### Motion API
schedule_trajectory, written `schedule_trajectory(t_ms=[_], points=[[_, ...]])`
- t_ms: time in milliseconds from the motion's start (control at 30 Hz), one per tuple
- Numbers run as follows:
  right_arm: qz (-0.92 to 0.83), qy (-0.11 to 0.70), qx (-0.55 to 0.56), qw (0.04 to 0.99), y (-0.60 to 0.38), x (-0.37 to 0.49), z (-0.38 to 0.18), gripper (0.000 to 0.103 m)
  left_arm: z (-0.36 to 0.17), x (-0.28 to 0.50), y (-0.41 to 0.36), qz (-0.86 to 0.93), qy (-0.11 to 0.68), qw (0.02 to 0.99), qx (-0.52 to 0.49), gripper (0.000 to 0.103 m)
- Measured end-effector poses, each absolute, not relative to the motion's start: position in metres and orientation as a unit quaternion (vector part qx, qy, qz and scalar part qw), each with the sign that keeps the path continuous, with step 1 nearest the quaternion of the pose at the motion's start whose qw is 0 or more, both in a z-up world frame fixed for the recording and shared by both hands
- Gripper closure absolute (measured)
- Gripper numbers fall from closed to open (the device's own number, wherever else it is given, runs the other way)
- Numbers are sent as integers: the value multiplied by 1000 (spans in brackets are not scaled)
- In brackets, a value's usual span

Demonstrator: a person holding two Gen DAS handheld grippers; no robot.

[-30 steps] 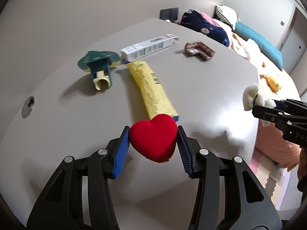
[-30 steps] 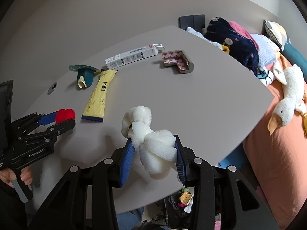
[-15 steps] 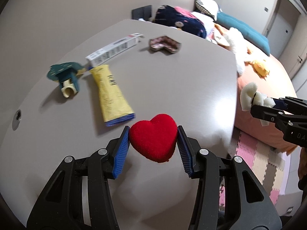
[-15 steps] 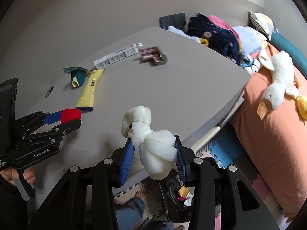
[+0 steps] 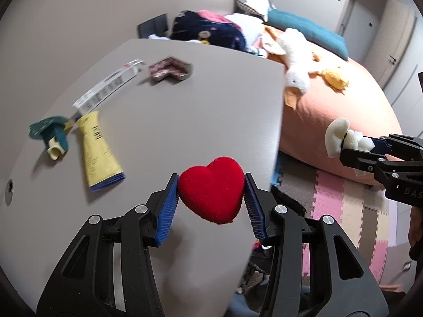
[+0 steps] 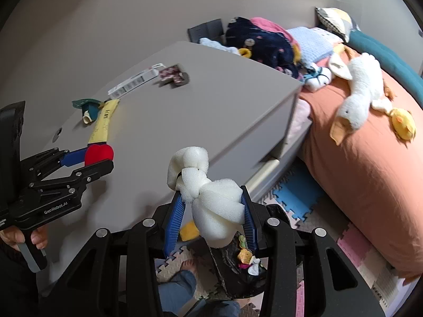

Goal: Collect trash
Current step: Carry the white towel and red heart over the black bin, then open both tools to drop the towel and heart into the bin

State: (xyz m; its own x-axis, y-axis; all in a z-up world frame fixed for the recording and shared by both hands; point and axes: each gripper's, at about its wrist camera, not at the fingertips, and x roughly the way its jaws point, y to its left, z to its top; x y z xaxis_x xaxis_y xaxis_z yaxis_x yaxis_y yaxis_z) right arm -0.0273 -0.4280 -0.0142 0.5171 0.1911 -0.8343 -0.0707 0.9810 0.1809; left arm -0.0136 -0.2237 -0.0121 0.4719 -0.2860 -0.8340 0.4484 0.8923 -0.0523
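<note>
My left gripper (image 5: 211, 196) is shut on a red foam heart (image 5: 211, 189) and hangs over the grey table's (image 5: 185, 111) near right edge. The right wrist view shows that heart (image 6: 99, 153) at the left, over the table (image 6: 211, 111). My right gripper (image 6: 211, 208) is shut on a knotted white foam piece (image 6: 208, 198), held past the table's edge above a black trash bag (image 6: 238, 272) on the floor that holds scraps. The left wrist view catches the white foam (image 5: 341, 136) at the right, over the floor mats.
On the table lie a yellow packet (image 5: 99, 153), a teal piece with a cream tube (image 5: 50, 134), a long white box (image 5: 108, 88) and an L-shaped patterned box (image 5: 170, 68). A bed (image 6: 370, 145) with a plush goose (image 6: 357, 92) stands right. A person's foot (image 6: 187, 265) and leg show below.
Both grippers have carried their foam pieces rightward from over the table toward its right edge. The floor mats and the trash bag have come into view.
</note>
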Motion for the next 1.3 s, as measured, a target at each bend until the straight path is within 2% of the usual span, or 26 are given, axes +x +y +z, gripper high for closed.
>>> schedule_trajectory(t_ms=[933,967,1000,1067,1200,1300], points=[[2,480,107,871,-512,-121,-10,59,-21,-85,-320,-347,461,802,157,55],[2,479,109,871,-513,-124,-10,54,-22,-88,-322,-355,463,796,161,53],[1,475,114,872,-516,-128,-9,45,-23,-89,-323,-358,466,792,163,37],[-7,468,118,876,-520,-133,-5,36,-24,-90,-323,-356,468,792,163,6],[-30,456,125,881,-530,-140,-1,29,-23,-91,-324,-347,464,798,168,6],[-36,451,133,882,-535,-143,0,28,-24,-88,-323,-340,465,800,168,6]])
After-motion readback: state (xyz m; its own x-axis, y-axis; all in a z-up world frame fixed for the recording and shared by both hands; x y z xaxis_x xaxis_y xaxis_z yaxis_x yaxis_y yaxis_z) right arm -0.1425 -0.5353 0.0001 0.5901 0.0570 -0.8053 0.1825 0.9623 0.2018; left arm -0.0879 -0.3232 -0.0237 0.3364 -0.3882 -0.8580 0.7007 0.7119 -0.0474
